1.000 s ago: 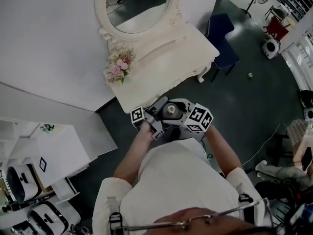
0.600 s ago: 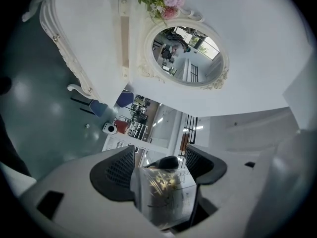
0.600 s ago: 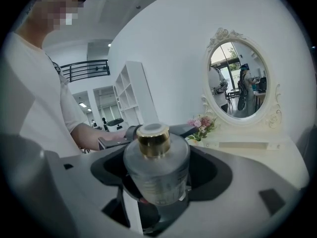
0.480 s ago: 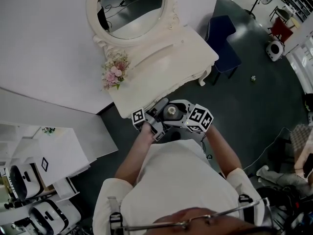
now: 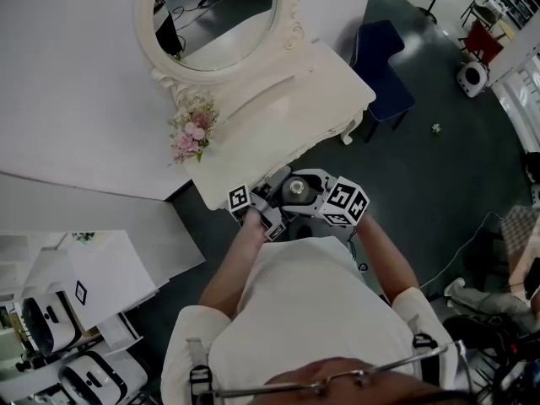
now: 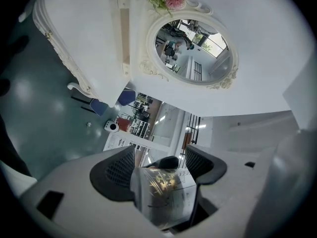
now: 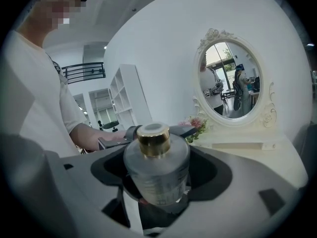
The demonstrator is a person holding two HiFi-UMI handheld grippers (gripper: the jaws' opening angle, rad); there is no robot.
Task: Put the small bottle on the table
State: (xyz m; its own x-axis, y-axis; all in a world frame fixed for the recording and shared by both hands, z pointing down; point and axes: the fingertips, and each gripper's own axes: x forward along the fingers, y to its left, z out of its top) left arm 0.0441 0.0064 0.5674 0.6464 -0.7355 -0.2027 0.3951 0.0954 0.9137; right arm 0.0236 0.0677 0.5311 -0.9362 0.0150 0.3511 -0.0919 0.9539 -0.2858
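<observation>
Just in front of the chest, in the air: small bottle (image 5: 294, 188), gold cap up, pinched between left gripper (image 5: 268, 199) and right gripper (image 5: 314, 191), both clamped on its glass. Mid-carry, not yet set down. Next, likely: reach forward past the near edge of the table (image 5: 287, 112), lower upright, let go. Plenty of bare top ahead; flowers (image 5: 190, 133) at the left end, mirror (image 5: 215, 15) behind.

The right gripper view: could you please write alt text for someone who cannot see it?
A small bottle of clear glass with a gold cap stands upright between the jaws of the right gripper. Behind it is a white dressing table with an oval mirror and pink flowers.
</observation>
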